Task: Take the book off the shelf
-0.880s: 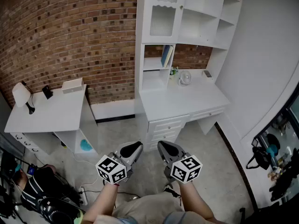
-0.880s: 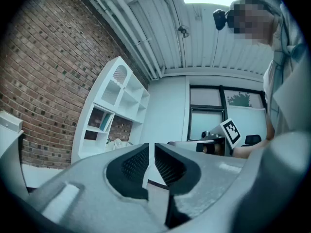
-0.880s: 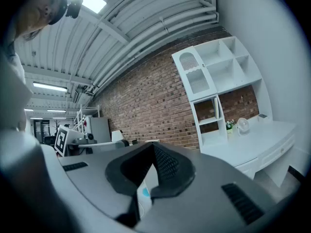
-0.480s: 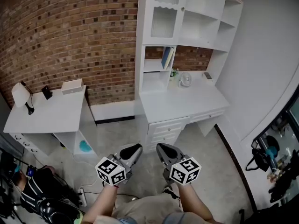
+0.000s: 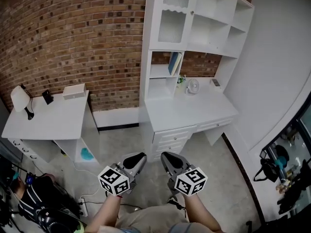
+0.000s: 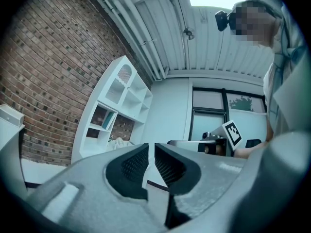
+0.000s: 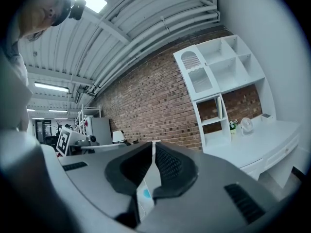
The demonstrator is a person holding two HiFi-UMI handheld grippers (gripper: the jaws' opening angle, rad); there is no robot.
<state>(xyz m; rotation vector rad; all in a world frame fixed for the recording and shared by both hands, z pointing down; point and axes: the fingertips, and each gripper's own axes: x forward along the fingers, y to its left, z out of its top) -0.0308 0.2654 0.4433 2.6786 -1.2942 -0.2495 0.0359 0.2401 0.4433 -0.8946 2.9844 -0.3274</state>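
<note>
The book (image 5: pixel 173 63), blue-green with a pale cover, stands leaning in a small open shelf of the white desk-and-shelf unit (image 5: pixel 194 108) against the brick wall. It also shows as a small book (image 6: pixel 109 120) in the left gripper view and as a thin book (image 7: pixel 218 108) in the right gripper view. My left gripper (image 5: pixel 137 159) and right gripper (image 5: pixel 167 157) hang side by side low in the head view, over the floor and well short of the desk. Both point level toward the unit. Each has its jaws shut with nothing between them.
A low white table (image 5: pixel 48 120) stands at the left with a lamp (image 5: pixel 22 98) and a white box (image 5: pixel 74 90). A small fan (image 5: pixel 193 86) sits on the desk, whose drawers (image 5: pixel 170 135) face me. A dark bag (image 5: pixel 39 208) lies on the floor at lower left.
Both grippers sit slightly lower in the head view and the desk unit has drifted a little down the frame. The jaws stay shut.
</note>
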